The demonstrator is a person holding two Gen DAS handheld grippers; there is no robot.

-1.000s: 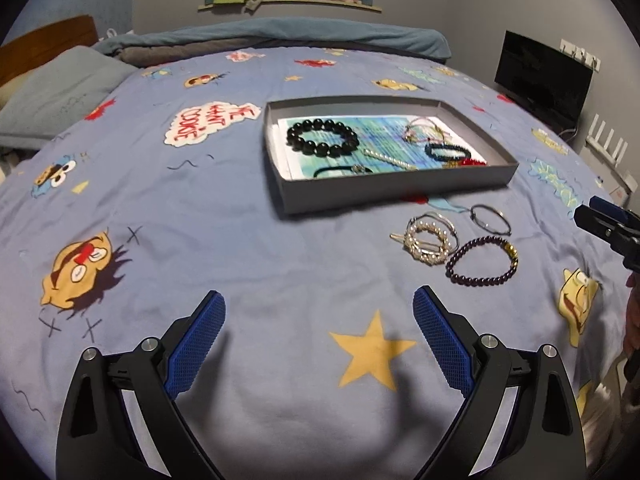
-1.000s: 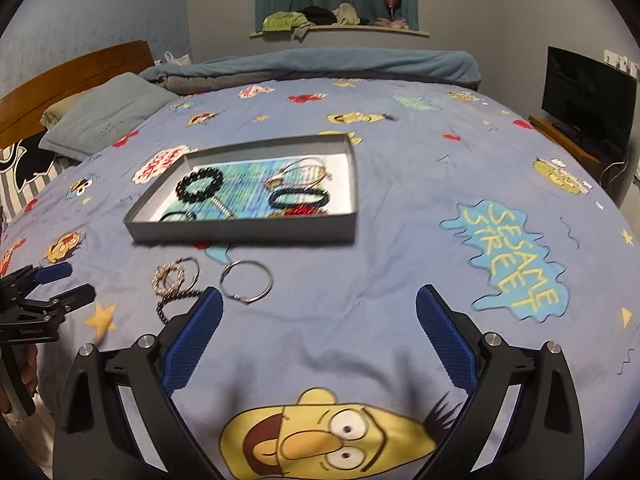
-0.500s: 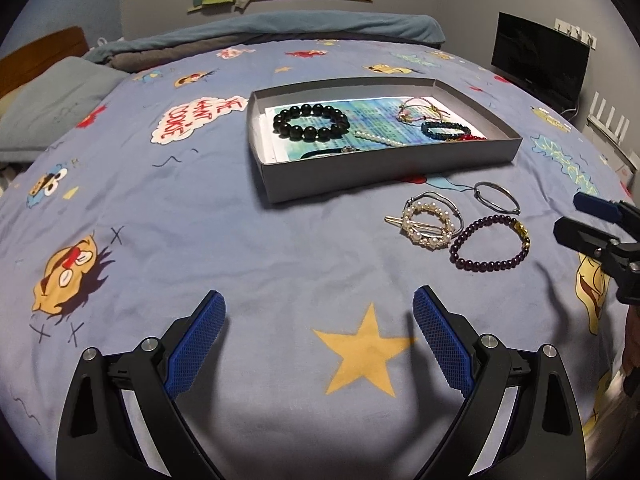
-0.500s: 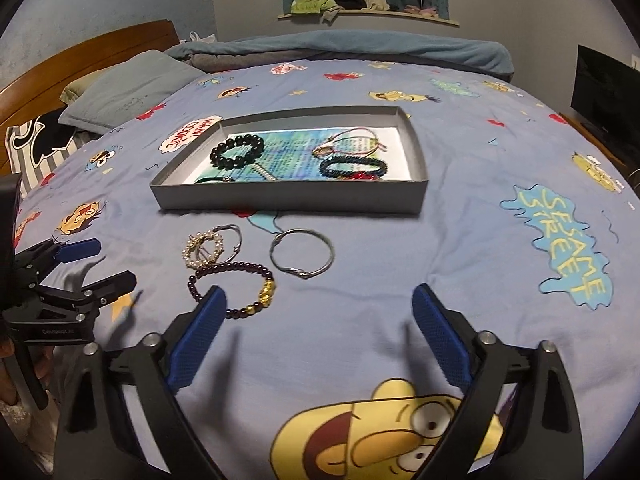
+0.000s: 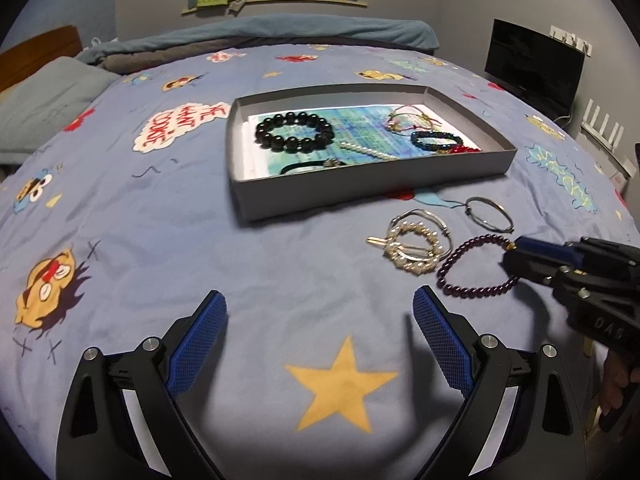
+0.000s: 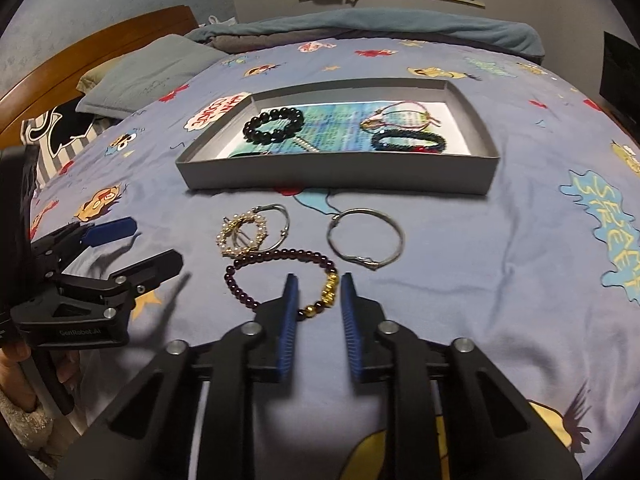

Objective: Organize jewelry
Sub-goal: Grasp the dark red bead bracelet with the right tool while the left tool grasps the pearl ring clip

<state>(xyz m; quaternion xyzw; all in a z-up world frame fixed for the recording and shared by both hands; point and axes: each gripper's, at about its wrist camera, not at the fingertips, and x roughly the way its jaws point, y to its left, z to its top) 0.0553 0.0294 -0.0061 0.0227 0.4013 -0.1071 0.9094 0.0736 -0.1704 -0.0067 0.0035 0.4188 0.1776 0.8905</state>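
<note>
A grey tray [image 5: 360,188] [image 6: 332,172] on the bed holds several bracelets, among them a black bead one [image 5: 294,130]. In front of it lie a pearl hair clip [image 5: 412,248] [image 6: 244,236], a silver bangle [image 5: 490,214] [image 6: 364,240] and a dark purple bead bracelet with gold beads [image 5: 476,266] [image 6: 280,276]. My right gripper [image 6: 318,288] [image 5: 516,254] is half closed, its fingers on either side of that bracelet's gold beads, with a gap still showing. My left gripper [image 5: 320,324] [image 6: 140,244] is open and empty above the sheet, left of the loose jewelry.
The bed has a blue cartoon-print sheet [image 5: 160,240]. A pillow [image 6: 148,76] and wooden headboard [image 6: 88,52] are at the left, a folded blanket [image 5: 280,34] at the far end, a dark screen [image 5: 532,68] at the right.
My right gripper has moved left and down onto the purple bracelet and narrowed from wide open to half closed. My left gripper has drifted slightly forward and stayed open.
</note>
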